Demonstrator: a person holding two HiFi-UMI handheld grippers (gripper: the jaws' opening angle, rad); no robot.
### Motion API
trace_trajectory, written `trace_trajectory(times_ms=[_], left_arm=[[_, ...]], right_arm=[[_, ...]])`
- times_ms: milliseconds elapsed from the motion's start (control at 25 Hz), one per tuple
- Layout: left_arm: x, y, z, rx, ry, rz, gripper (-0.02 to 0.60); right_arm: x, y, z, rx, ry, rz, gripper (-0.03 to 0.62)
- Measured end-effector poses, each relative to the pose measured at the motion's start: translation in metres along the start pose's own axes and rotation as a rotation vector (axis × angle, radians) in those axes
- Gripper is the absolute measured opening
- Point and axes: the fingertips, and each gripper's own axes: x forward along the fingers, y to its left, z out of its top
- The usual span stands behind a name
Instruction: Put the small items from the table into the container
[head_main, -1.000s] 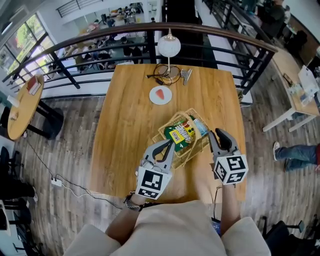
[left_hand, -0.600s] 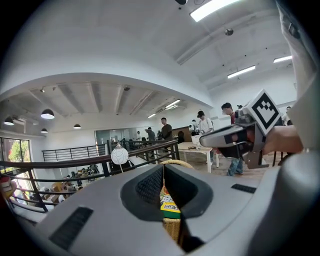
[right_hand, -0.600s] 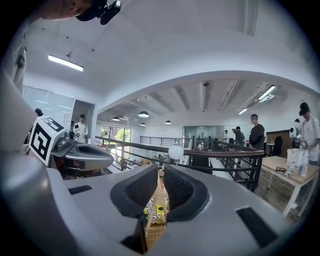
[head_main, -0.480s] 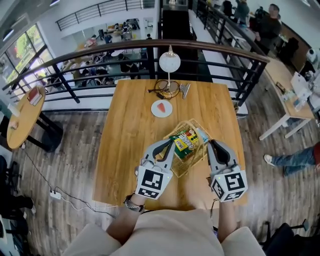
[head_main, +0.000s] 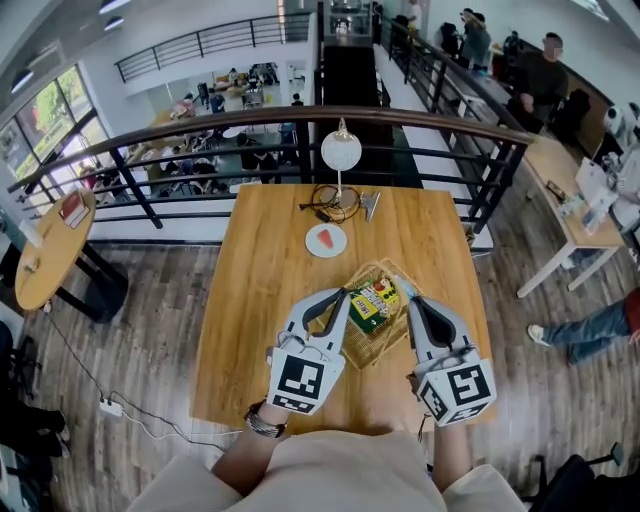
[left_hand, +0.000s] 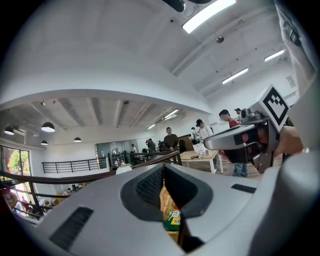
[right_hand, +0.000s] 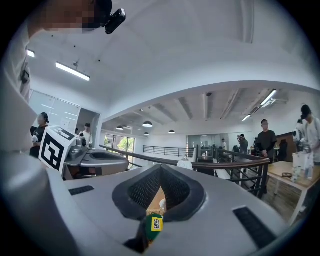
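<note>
A golden wire basket (head_main: 364, 349) stands on the wooden table (head_main: 255, 300). It holds a green and yellow packet (head_main: 375, 303) and a blue item (head_main: 404, 289). My left gripper (head_main: 338, 298) is held level over the basket's left side, shut and empty. My right gripper (head_main: 413, 304) hovers over its right side; its jaws are closing the last bit and meet with nothing between them. In the left gripper view the packet (left_hand: 172, 220) shows below the shut left gripper (left_hand: 163, 171). In the right gripper view the right gripper (right_hand: 161, 174) is pressed together above a green label (right_hand: 154, 224).
At the table's far end are a white plate with a red slice (head_main: 326, 240), a white lamp (head_main: 341, 152), a coiled black cable (head_main: 325, 203) and a metal clip (head_main: 371, 205). A dark railing (head_main: 300, 115) runs behind the table. People stand at the far right.
Both grippers have risen and drawn back from the basket toward me. The right gripper's jaws have gone from open to shut. The left stayed shut.
</note>
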Motion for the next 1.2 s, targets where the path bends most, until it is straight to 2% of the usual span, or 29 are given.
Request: trace_trajectory(times_ms=[200,440,1200], left_arm=[[-0.004,-0.001,0.011,0.008,-0.019,0.000,0.008],[-0.002,-0.005,0.008,0.019,-0.022,-0.010,0.008],[0.006,-0.004,-0.003,0.016,0.008,-0.008,0.008]], right_arm=[[0.001,0.006,0.011,0.019,-0.012,0.013,0.015],[0.007,0.011,0.011,-0.050,0.012,0.017,0.013],[0.015,0.007,0.002,-0.035,0.034,0.012,0.014]])
